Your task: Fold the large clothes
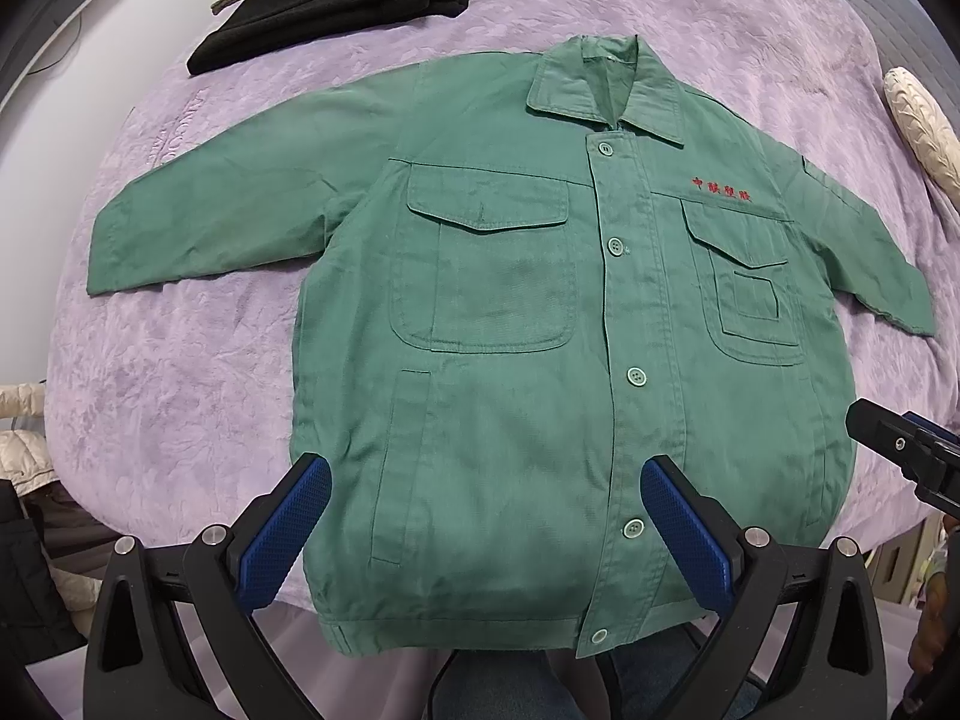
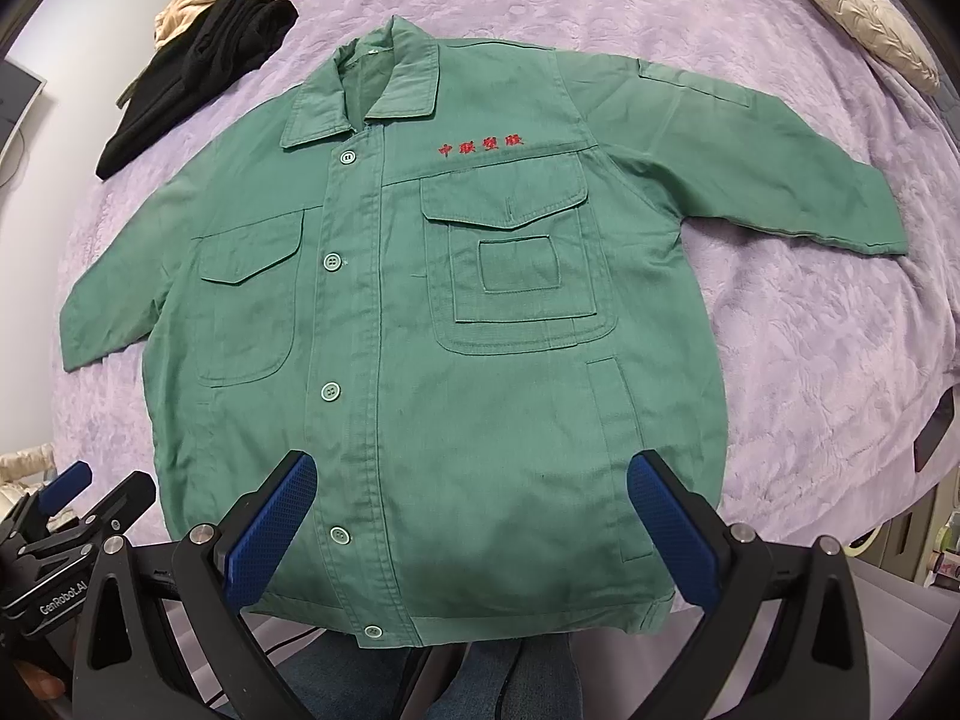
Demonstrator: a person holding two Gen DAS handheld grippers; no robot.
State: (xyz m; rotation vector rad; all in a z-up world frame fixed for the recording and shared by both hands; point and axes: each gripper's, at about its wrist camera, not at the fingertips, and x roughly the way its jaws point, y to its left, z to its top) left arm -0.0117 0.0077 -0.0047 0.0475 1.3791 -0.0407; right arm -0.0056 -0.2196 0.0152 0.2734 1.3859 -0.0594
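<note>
Both tools (image 1: pixel 486 516) (image 2: pixel 472 513) gape empty over green jacket (image 1: pixel 516 324) on lilac bedspread (image 1: pixel 180 372).

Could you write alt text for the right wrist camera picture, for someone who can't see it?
A green buttoned work jacket with red embroidered lettering lies flat, sleeves spread, on a lilac plush blanket. The right tongs hover open over its hem; a black folded garment lies beyond.

Lilac plush bedspread (image 1: pixel 198 372), cream pillow (image 2: pixel 864 12) at its edge

Purple bedspread (image 1: pixel 198 360) w/ green jacket (image 1: pixel 510 420), black clothes (image 1: pixel 336 0)
</note>
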